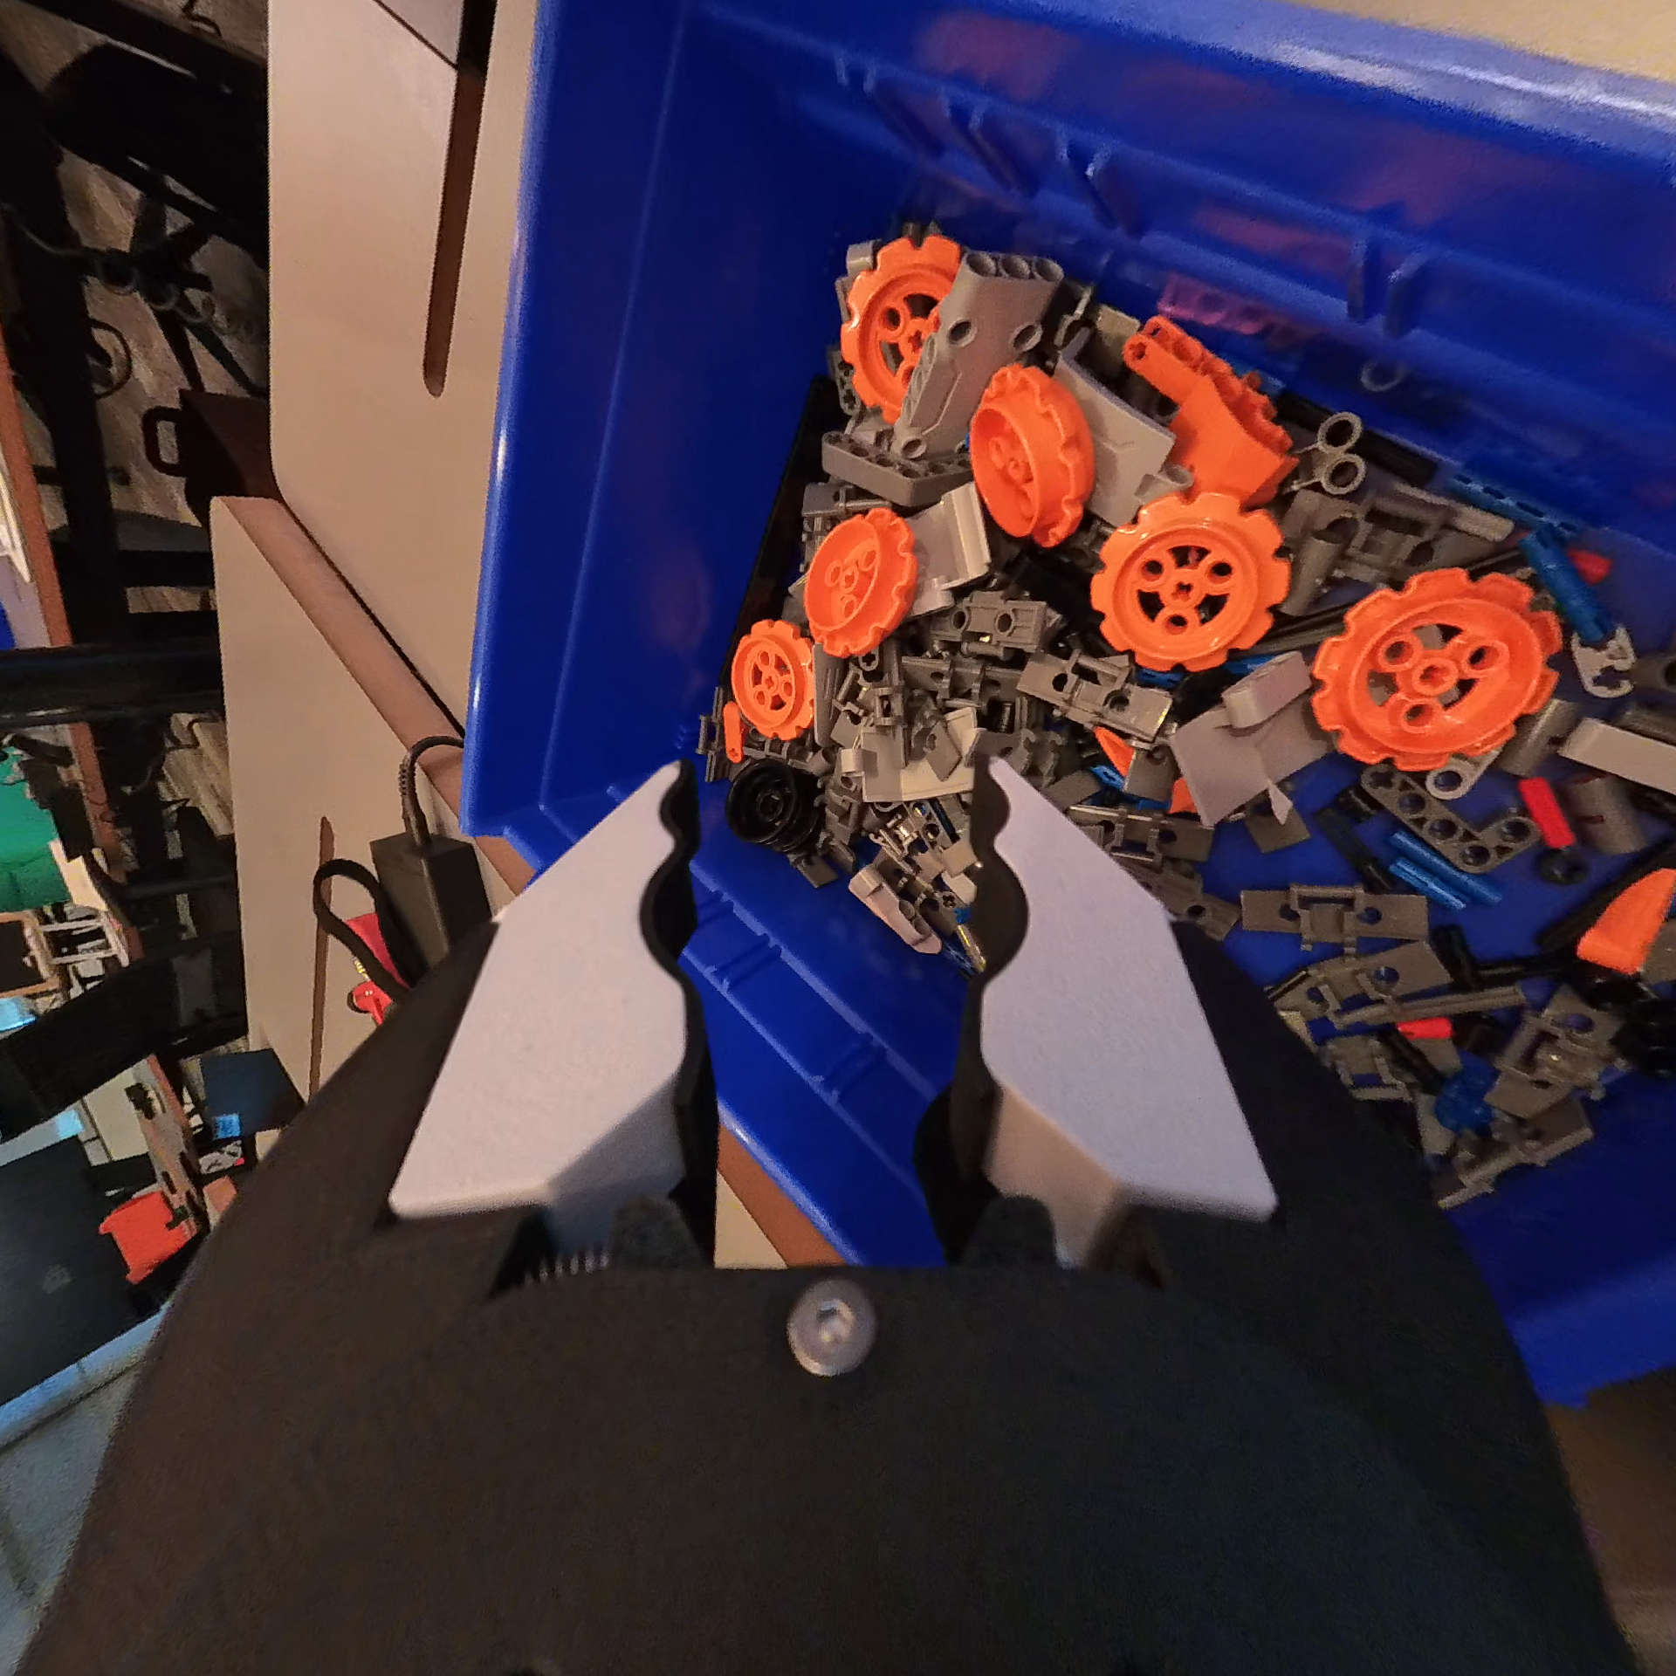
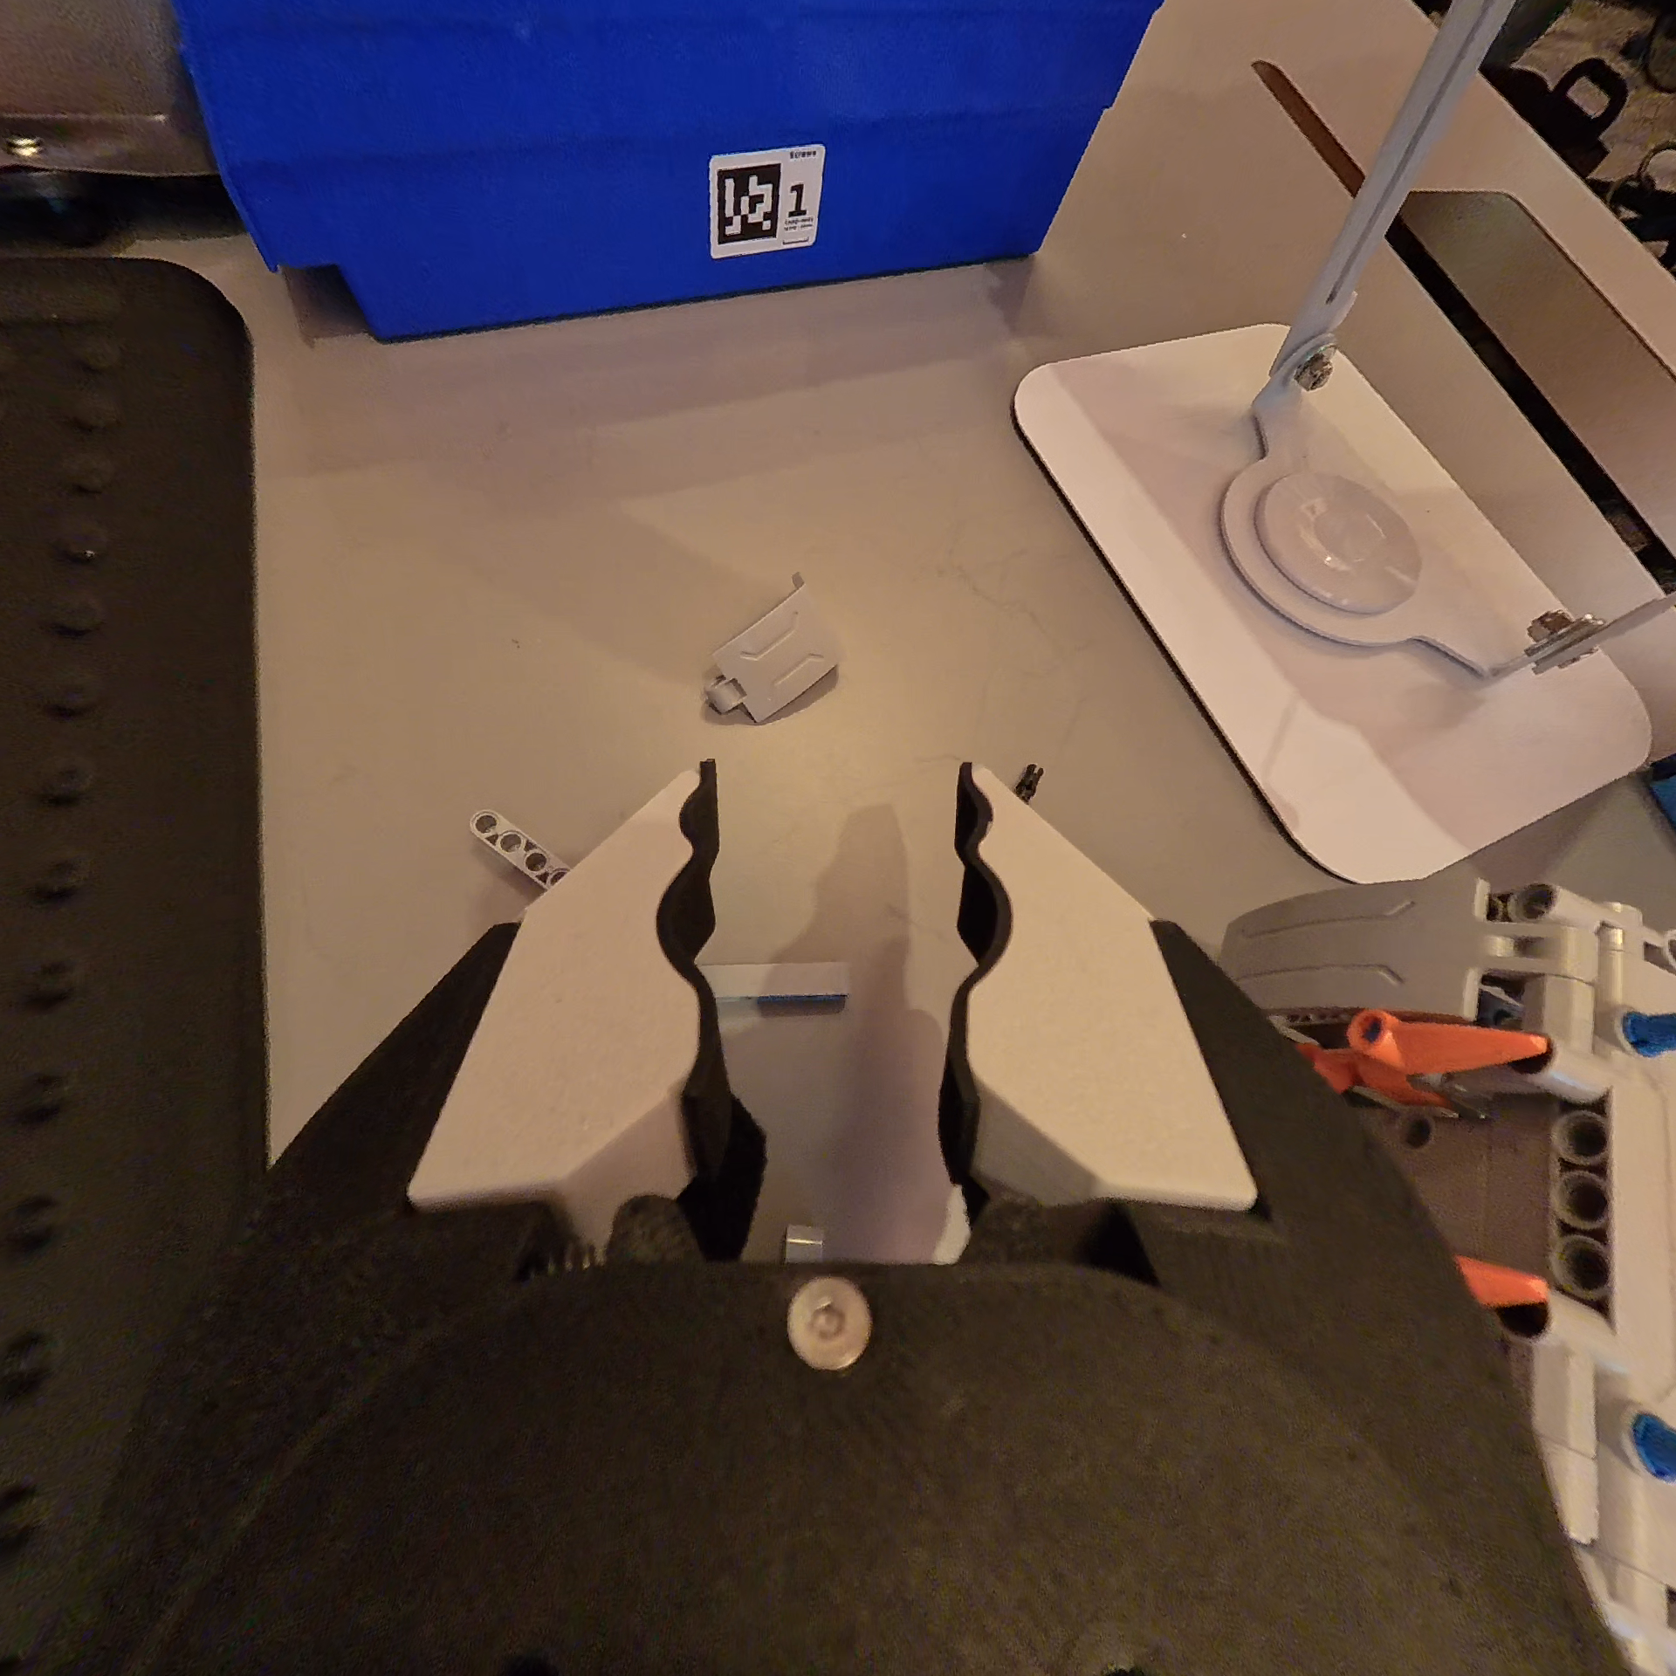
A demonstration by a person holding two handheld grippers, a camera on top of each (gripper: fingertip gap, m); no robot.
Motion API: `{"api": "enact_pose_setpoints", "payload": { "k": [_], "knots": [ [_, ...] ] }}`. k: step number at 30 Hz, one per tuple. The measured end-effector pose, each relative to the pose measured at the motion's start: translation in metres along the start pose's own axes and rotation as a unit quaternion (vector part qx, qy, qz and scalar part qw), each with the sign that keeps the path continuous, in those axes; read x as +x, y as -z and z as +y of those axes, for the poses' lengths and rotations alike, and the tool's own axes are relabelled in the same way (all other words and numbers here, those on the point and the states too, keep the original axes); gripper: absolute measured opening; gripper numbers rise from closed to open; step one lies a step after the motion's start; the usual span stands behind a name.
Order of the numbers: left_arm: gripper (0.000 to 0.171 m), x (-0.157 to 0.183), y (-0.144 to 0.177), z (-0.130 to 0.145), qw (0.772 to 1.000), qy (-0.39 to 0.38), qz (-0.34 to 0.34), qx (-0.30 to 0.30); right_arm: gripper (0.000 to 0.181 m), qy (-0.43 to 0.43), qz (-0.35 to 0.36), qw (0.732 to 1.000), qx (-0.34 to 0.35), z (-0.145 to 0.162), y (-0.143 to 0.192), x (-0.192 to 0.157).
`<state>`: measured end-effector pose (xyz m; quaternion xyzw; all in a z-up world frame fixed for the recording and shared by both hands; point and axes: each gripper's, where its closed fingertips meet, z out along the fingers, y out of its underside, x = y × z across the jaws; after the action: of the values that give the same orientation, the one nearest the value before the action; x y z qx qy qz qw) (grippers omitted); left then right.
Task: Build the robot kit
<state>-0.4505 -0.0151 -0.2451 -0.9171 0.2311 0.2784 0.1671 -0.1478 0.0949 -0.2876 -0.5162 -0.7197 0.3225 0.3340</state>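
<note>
Blue bin [image 1: 617,453] under left tongs [image 1: 834,789], agape, empty | right tongs [image 2: 836,771] agape, empty

Dim warm light, blurred wide-angle edges

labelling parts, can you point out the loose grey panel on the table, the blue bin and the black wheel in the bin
grey panel [image 2: 773,667], right wrist view, its flat face
blue bin [image 2: 508,172], right wrist view, front wall
black wheel [image 1: 773,810], left wrist view, its hub
</note>
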Motion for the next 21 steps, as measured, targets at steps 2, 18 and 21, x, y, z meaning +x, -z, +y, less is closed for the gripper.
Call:
{"api": "enact_pose_setpoints", "payload": {
  "k": [2,18,21],
  "knots": [
    [0.053,0.006,0.003,-0.001,0.999,-0.003,0.033,0.01,0.05,-0.005,-0.003,1.0,0.002,0.0,0.0,0.0],
    [0.022,0.054,-0.041,0.017,0.973,-0.012,0.225,-0.043,0.049,-0.029,-0.013,0.999,-0.001,0.008,-0.002,0.006],
    [0.021,0.051,-0.043,0.018,0.973,-0.007,0.227,-0.046,0.049,-0.032,-0.013,0.999,-0.002,0.009,-0.002,0.007]
  ]
}}
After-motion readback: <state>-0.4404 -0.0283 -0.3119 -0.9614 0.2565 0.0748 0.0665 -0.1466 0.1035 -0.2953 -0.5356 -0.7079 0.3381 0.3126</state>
